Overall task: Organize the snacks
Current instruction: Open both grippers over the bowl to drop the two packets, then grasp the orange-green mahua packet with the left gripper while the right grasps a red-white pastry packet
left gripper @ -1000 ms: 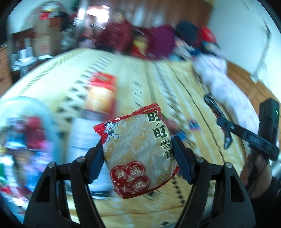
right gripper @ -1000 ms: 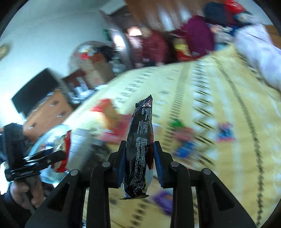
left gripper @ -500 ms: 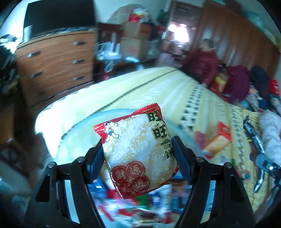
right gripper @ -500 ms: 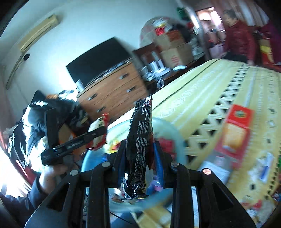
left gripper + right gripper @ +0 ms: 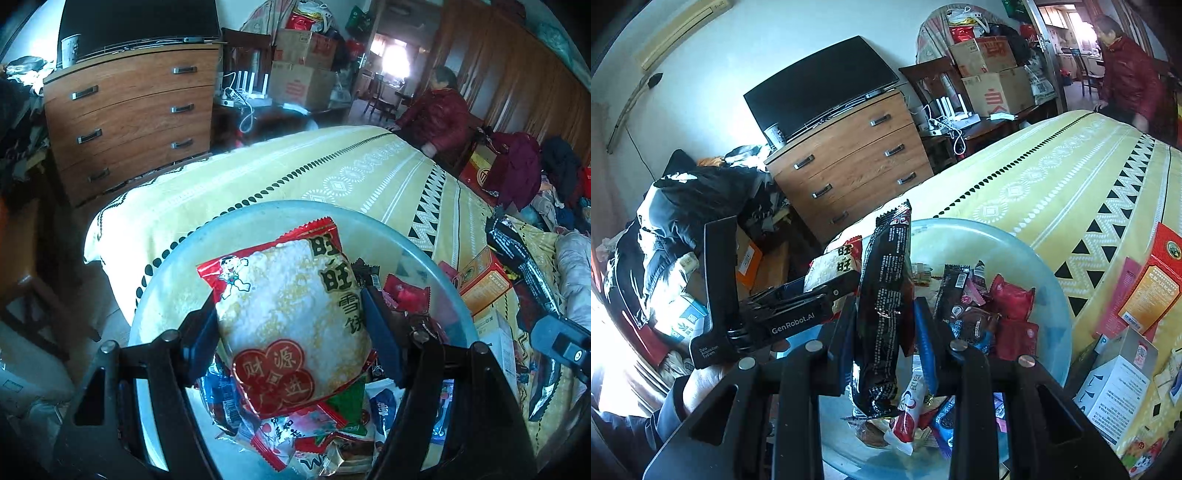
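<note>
My left gripper (image 5: 291, 325) is shut on a red-and-white rice cracker packet (image 5: 288, 317), held above a pale blue round bowl (image 5: 258, 218) with several wrapped snacks in it. My right gripper (image 5: 884, 325) is shut on a tall black snack packet (image 5: 886, 295), upright over the same bowl (image 5: 1027, 251). In the right wrist view the left gripper (image 5: 834, 280) comes in from the left with the cracker packet (image 5: 836, 264) over the bowl's near-left rim. In the left wrist view the black packet (image 5: 517, 258) shows at the right edge.
The bowl sits at the corner of a bed with a yellow patterned cover (image 5: 332, 166). Orange and white boxes (image 5: 1152, 284) lie on the bed to its right. A wooden dresser (image 5: 129, 114) with a TV stands beyond. A person in a red coat (image 5: 439, 110) is at the bed's far side.
Both grippers swung left from over the bed's middle to above the bowl, each keeping its packet. The view has steadied and sharpened over the last half second.
</note>
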